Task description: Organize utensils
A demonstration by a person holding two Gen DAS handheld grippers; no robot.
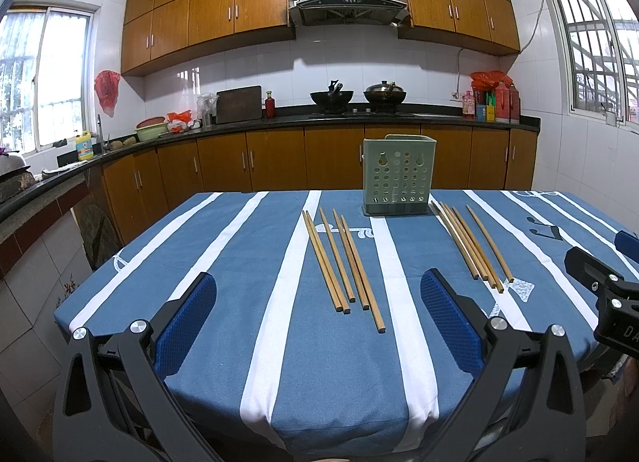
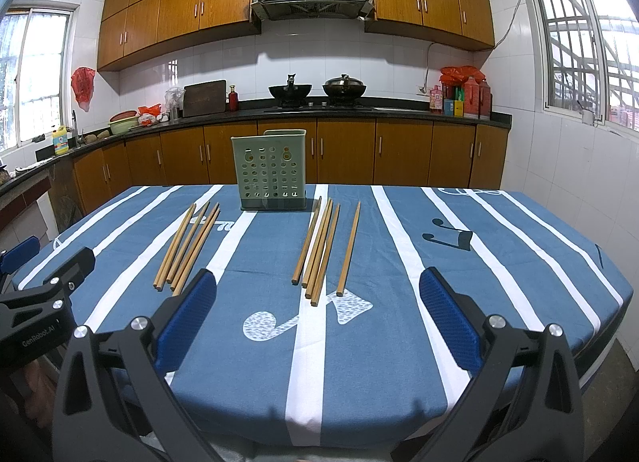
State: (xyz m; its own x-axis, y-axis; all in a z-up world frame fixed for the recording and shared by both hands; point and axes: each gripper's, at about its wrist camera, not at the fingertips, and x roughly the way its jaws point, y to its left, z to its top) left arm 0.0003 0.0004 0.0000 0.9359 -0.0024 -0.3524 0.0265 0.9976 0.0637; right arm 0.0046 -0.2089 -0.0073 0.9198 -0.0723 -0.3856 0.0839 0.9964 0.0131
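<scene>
On the table [image 1: 223, 342], under a blue cloth with white stripes, the left hand-held gripper [image 1: 319, 326] hovers low at the near edge with its blue-padded fingers spread wide and nothing between them; just ahead of it lies the left bundle of chopsticks [image 1: 343, 262], about five thin wooden sticks fanned slightly, tips toward the back. Behind and between the two bundles stands the green perforated holder [image 1: 398, 176], upright near the far edge. Further right lies the right bundle of chopsticks [image 2: 319, 246], with one stick [image 2: 348, 248] a little apart from the rest, and the right hand-held gripper [image 2: 319, 322] is likewise wide open and empty before it. The sticks look light, stiff and smooth, so they would likely roll or slip if pinched at an end; a hold across the middle of a bundle, squeezing several together against the pads, seems safest, and the soft cloth should let a fingertip get under them
</scene>
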